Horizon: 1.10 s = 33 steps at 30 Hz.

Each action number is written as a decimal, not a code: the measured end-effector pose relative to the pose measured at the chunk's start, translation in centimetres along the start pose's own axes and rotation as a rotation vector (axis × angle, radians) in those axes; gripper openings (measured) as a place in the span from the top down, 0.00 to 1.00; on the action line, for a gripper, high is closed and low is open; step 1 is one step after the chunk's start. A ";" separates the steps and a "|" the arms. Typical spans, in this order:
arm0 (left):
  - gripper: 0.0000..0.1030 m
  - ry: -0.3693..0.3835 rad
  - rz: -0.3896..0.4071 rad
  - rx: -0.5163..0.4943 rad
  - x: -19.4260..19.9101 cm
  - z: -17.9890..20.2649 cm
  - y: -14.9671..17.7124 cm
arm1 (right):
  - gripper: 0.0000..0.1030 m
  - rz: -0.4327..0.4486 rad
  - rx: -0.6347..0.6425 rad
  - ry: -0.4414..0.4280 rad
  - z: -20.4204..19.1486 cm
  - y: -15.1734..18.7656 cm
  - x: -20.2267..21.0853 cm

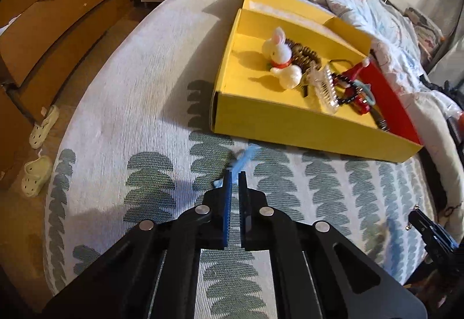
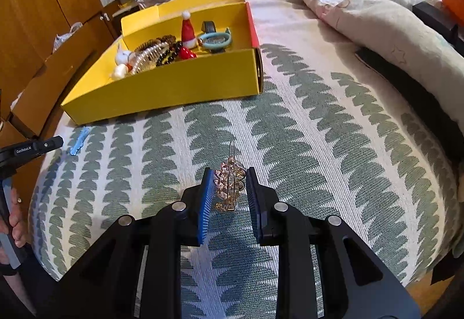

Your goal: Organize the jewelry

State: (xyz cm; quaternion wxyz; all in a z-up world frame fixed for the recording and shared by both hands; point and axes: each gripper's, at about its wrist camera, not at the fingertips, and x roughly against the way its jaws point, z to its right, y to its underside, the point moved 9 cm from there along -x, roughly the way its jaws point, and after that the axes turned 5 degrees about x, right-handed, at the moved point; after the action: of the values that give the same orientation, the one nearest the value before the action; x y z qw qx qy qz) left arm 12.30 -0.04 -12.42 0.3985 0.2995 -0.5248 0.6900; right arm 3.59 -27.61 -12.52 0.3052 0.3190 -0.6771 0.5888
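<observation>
- I see the bedspread (image 2: 319, 122) carrying the yellow box (image 2: 162, 87), which holds a rabbit charm (image 1: 279, 51), beads and clips.
- My right gripper (image 2: 229, 182) stands released around the gold hair clip (image 2: 229, 185) on the cover.
- My left gripper (image 1: 235, 174) is nearly closed; the blurred blue clip (image 1: 245, 158) at its tips may be pinched, I cannot tell.

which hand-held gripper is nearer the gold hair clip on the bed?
Right. The right hand-held gripper has its open jaws either side of the gold hair clip; the left hand-held gripper is off at the blue clip.
</observation>
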 end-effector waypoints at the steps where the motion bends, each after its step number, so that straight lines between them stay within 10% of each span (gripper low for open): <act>1: 0.96 0.005 0.007 -0.001 0.3 0.1 -0.1 | 0.77 0.009 -0.002 -0.008 0.0 -0.1 0.3; 23: 0.93 -0.120 -0.047 -0.098 -4.8 0.4 -0.9 | 0.77 0.000 0.007 -0.018 -0.5 -0.1 0.1; 26: 0.75 -0.116 -0.054 -0.117 -4.8 0.8 -0.8 | 0.77 0.000 0.007 -0.019 -0.5 0.0 0.1; 29: 0.32 -0.120 -0.046 -0.125 -4.5 1.1 -0.6 | 0.77 -0.001 0.005 -0.021 -0.5 -0.1 0.1; 33: 0.32 -0.169 -0.062 -0.131 -5.1 0.3 -0.3 | 0.77 0.002 0.007 -0.022 -0.6 -0.1 0.1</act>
State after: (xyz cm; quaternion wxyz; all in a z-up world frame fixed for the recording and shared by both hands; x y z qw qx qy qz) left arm 15.16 -1.52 -16.46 0.3928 0.3459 -0.5908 0.6141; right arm 3.59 -27.06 -12.30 0.2960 0.3256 -0.6788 0.5879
